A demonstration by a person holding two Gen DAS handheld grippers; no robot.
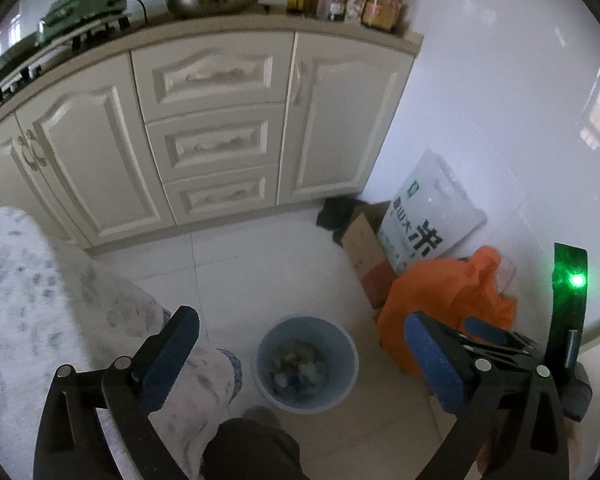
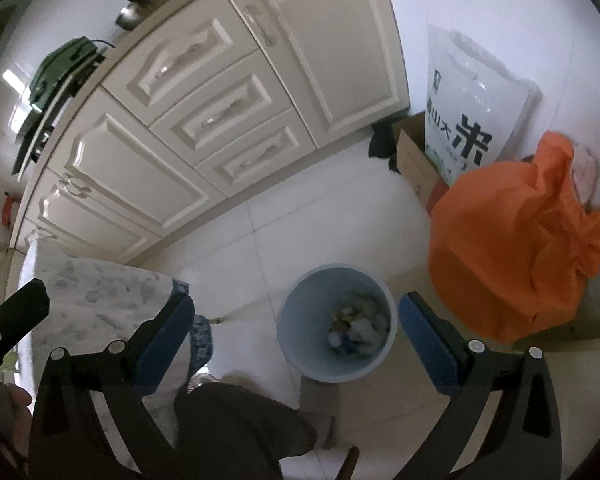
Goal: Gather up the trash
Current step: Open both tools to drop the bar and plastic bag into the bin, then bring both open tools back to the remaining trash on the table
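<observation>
Standing on the pale tiled floor, a round light-blue plastic waste bin is open at the top and holds a shallow heap of crumpled scraps at its bottom: white wads, a few yellowish bits and something blue. What each scrap is cannot be told. The bin is mostly empty above that layer.

Beside it, toward the white wall, sits a bulging orange plastic bag, knotted or bunched at the top, its contents hidden. Behind the orange bag an open brown cardboard box leans against a large white rice sack printed with dark characters; the inside of the box is not visible. Cream panelled kitchen cabinets run along the far side.

The left gripper hangs above the bin with its blue-padded fingers spread wide apart, nothing between them and nothing touched; the bin shows in the gap, well below. The right gripper is likewise over the bin, its blue-padded fingers parted to their full spread, empty, with the bin framed between them. In the left wrist view the right gripper appears at the right edge, a green light glowing on its body. A person's pale patterned garment and dark trouser knee fill the lower left of both views.
</observation>
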